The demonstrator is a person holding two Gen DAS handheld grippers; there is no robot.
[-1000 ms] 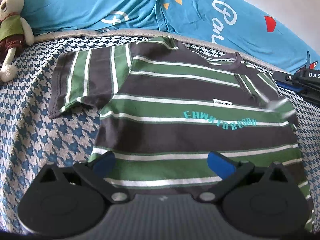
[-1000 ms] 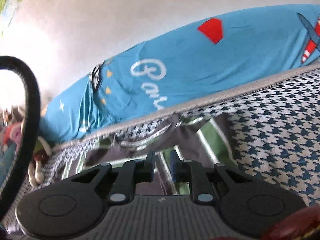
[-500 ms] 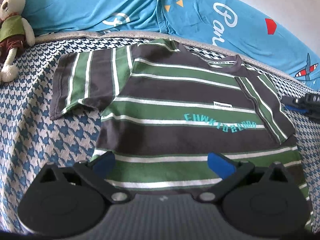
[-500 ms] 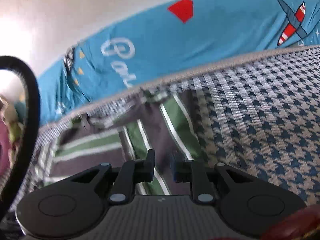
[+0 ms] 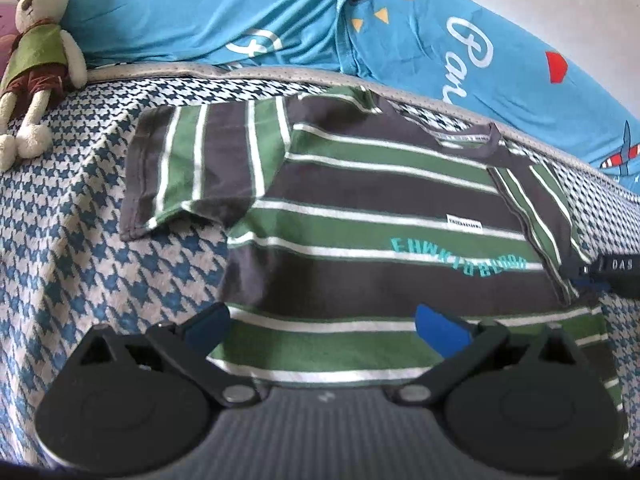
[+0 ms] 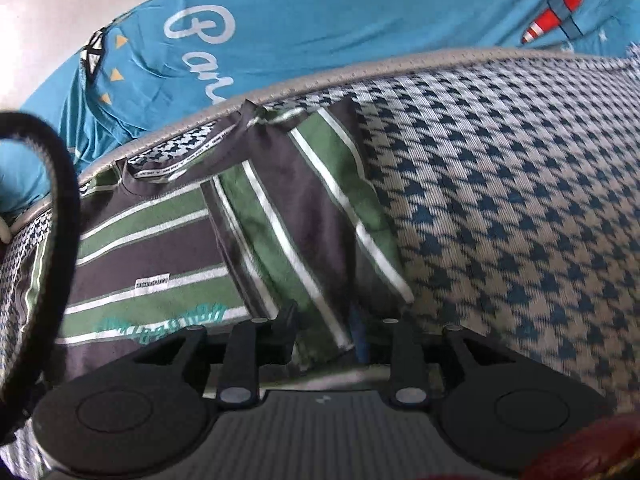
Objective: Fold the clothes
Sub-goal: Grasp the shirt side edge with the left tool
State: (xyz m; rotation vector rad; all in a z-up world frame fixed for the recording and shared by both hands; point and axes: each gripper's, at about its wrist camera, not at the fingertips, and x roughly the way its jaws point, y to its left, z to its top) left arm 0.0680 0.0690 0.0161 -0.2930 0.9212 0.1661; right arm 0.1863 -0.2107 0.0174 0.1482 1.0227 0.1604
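A striped t-shirt (image 5: 360, 216) in green, dark grey and white is spread flat on the houndstooth bed cover (image 5: 80, 248), its collar laid toward the far edge, where the blue bedding (image 5: 280, 12) is banked. The left gripper (image 5: 322, 326) is held above the shirt's hem with its jaws spread wide, nothing pressed between the blue pads (image 5: 440, 330). One sleeve (image 6: 312, 224) is folded inward over the chest, and its lower end is seen between the jaws of the right gripper (image 6: 322, 334), which are opening; whether the cloth is touched by the fingertips cannot be told, since that region is blurred. The shirt's near hem is hidden behind the left gripper's body. In the left view the right gripper is cut off at the frame's edge. A stuffed rabbit (image 5: 36, 56) is propped at the cover's far corner.
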